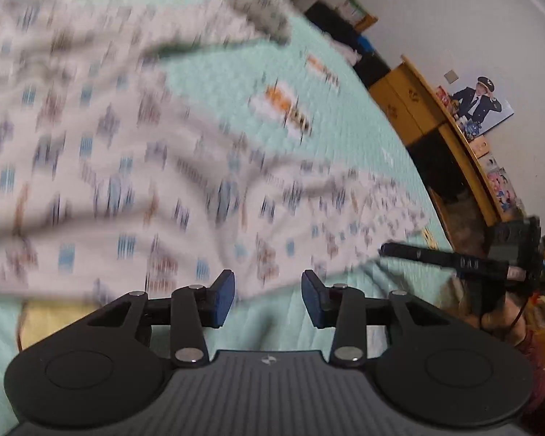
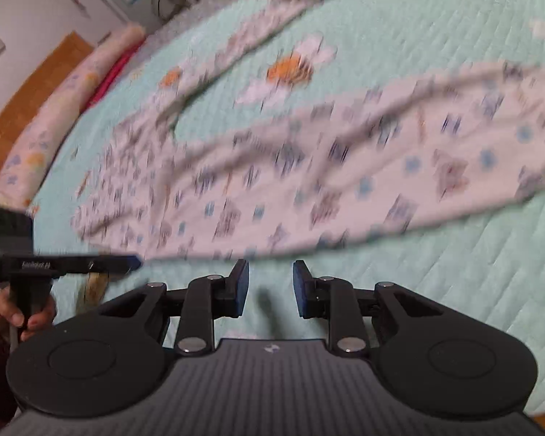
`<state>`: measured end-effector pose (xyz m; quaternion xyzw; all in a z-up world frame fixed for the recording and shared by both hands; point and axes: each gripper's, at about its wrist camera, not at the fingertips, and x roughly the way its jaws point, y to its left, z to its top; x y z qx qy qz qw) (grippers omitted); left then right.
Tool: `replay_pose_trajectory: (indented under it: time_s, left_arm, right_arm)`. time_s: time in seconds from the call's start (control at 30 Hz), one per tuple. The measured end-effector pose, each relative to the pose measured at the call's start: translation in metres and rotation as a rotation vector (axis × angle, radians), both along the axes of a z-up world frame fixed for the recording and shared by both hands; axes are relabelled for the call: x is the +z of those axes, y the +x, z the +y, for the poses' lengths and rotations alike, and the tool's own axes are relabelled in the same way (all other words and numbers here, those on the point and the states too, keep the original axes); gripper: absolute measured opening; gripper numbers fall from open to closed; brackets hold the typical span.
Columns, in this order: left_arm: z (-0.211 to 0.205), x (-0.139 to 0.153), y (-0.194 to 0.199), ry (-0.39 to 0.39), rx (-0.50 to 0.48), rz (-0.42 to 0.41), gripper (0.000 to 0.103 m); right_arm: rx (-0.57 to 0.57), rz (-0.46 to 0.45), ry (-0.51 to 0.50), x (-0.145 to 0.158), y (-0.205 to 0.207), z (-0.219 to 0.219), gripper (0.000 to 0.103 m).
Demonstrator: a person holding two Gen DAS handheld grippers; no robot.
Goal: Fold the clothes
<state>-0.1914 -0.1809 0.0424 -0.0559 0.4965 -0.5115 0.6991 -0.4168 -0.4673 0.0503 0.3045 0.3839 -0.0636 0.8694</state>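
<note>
A white garment with a small blue and brown print (image 1: 134,167) lies spread and rumpled on a mint green bedspread (image 1: 348,116); both views are motion-blurred. My left gripper (image 1: 269,296) is open, its blue pads (image 1: 223,299) apart at the garment's near hem and not pressing on it. In the right wrist view the same garment (image 2: 309,181) stretches across the bed. My right gripper (image 2: 270,287) is open just short of the hem, with only bedspread (image 2: 454,272) between its pads. Each gripper shows from the side in the other view: the right (image 1: 385,249), the left (image 2: 136,261).
A wooden shelf unit (image 1: 418,109) and a poster (image 1: 481,105) stand past the bed's right side. A long floral pillow (image 2: 65,101) lies along a wooden headboard (image 2: 36,83). A hand (image 2: 21,314) holds the left gripper's handle. Something yellow (image 1: 51,318) lies by the near hem.
</note>
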Motion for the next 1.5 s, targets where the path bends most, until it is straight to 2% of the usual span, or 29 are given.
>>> replay_pose_trajectory:
  time_s: [0.1, 0.17, 0.2, 0.27, 0.4, 0.47, 0.53, 0.67, 0.73, 0.87, 0.97, 1.07, 1.13, 1.2, 1.33, 1.5]
  left_arm:
    - [-0.023, 0.007, 0.004, -0.010, 0.009, -0.046, 0.045]
    - [-0.038, 0.007, 0.007, -0.005, 0.013, -0.064, 0.048]
    - [-0.043, -0.002, 0.011, 0.038, 0.004, -0.020, 0.046]
    - [-0.045, -0.018, 0.012, 0.056, -0.052, 0.094, 0.046]
    - [-0.023, -0.021, -0.005, 0.035, -0.101, 0.107, 0.047]
    - [-0.005, -0.018, -0.008, -0.008, -0.074, 0.127, 0.047]
    - [0.014, -0.015, -0.010, -0.061, -0.029, 0.130, 0.047]
    - [0.057, -0.005, 0.001, -0.129, 0.120, 0.088, 0.047]
    - [0.078, -0.001, 0.015, -0.139, 0.217, 0.059, 0.047]
    - [0.101, 0.001, 0.032, -0.075, 0.287, -0.012, 0.047]
    - [0.119, -0.003, 0.032, -0.024, 0.292, -0.033, 0.047]
    - [0.138, -0.015, 0.035, -0.059, 0.360, 0.041, 0.047]
    - [0.152, -0.017, 0.038, -0.095, 0.399, 0.057, 0.047]
    - [0.158, -0.018, 0.044, -0.121, 0.404, 0.077, 0.047]
    - [0.163, -0.018, 0.058, -0.084, 0.434, 0.063, 0.047]
    - [0.170, -0.021, 0.071, -0.109, 0.436, 0.084, 0.047]
  right_arm:
    - [-0.051, -0.065, -0.039, 0.005, 0.019, -0.025, 0.030]
    - [-0.068, -0.034, -0.049, -0.002, 0.037, -0.037, 0.030]
    - [-0.059, -0.004, -0.043, -0.008, 0.044, -0.039, 0.030]
    - [-0.037, 0.080, 0.002, -0.017, 0.047, -0.038, 0.030]
    - [0.066, 0.139, -0.006, -0.008, 0.022, -0.010, 0.030]
    - [0.095, 0.153, -0.005, -0.003, 0.013, 0.000, 0.031]
    - [0.105, 0.125, 0.023, 0.002, 0.015, 0.005, 0.031]
    - [0.153, -0.003, 0.047, 0.009, 0.059, 0.021, 0.031]
    - [0.181, -0.033, 0.057, 0.003, 0.089, 0.035, 0.032]
    - [0.239, -0.035, 0.139, -0.014, 0.124, 0.064, 0.032]
    - [0.308, -0.062, 0.160, -0.014, 0.129, 0.093, 0.032]
    - [0.387, -0.113, 0.019, 0.000, 0.127, 0.126, 0.032]
    - [0.450, -0.140, -0.035, 0.006, 0.134, 0.143, 0.032]
    - [0.502, -0.144, -0.042, 0.007, 0.148, 0.157, 0.032]
    - [0.590, -0.133, -0.056, -0.001, 0.178, 0.183, 0.032]
    - [0.707, -0.117, -0.188, -0.007, 0.192, 0.218, 0.032]
